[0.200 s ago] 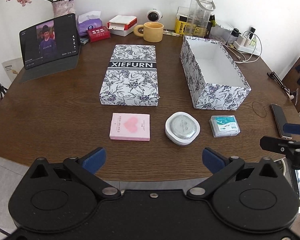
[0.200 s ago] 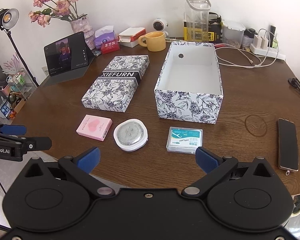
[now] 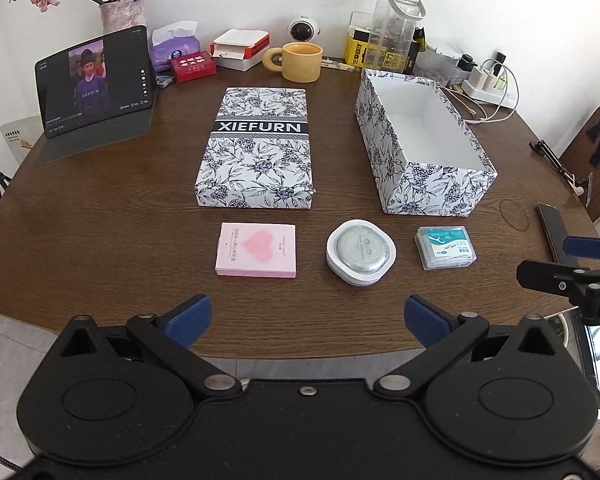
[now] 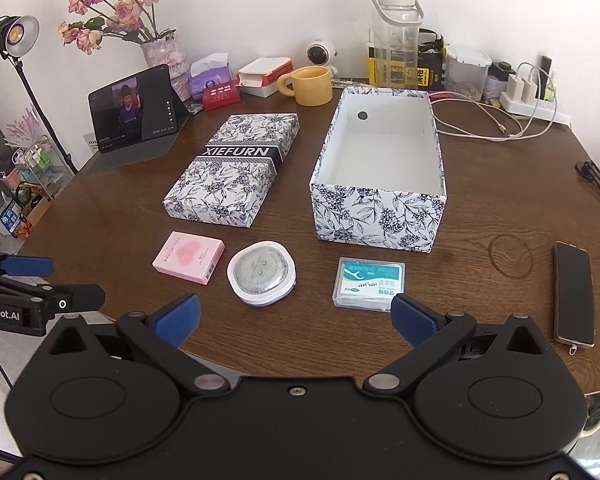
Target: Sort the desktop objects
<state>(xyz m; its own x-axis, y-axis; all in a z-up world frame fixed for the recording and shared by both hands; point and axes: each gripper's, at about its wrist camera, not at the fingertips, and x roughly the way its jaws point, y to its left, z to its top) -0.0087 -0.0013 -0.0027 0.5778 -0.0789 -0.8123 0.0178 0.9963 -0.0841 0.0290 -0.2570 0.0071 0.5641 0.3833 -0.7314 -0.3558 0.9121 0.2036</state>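
Tabletop [image 3: 100, 220] of dark wood, round-edged, set up for sorting. Lying in a neat row near the front edge, apart from one another: pink box [image 3: 256, 250] with a heart, round white case [image 3: 361, 252], clear floss-pick box [image 3: 446, 247]. Standing just behind the floss picks: open floral box [image 4: 380, 216], showing only its white inside (nothing in it). Resting flat to its left: matching lid [image 3: 256, 152], marked XIEFURN.

Probably being kept open and close so that small things can go straight in or come straight out, fitting either a row waiting to be boxed or one taken out and lined up.

Hovering over the near edge, facing the row: left claw [image 3: 307, 315] and right claw [image 4: 295, 315], both with blue pads spread wide, pinching nothing.

Crowding the far edge against a white wall: tablet [image 3: 96, 80], yellow mug [image 3: 302, 62], vase of roses [image 4: 164, 52], water jug [image 4: 396, 36]. Lying far right: phone [image 4: 574, 292]. Shining from a stand at left: studio lamp [image 4: 14, 34].
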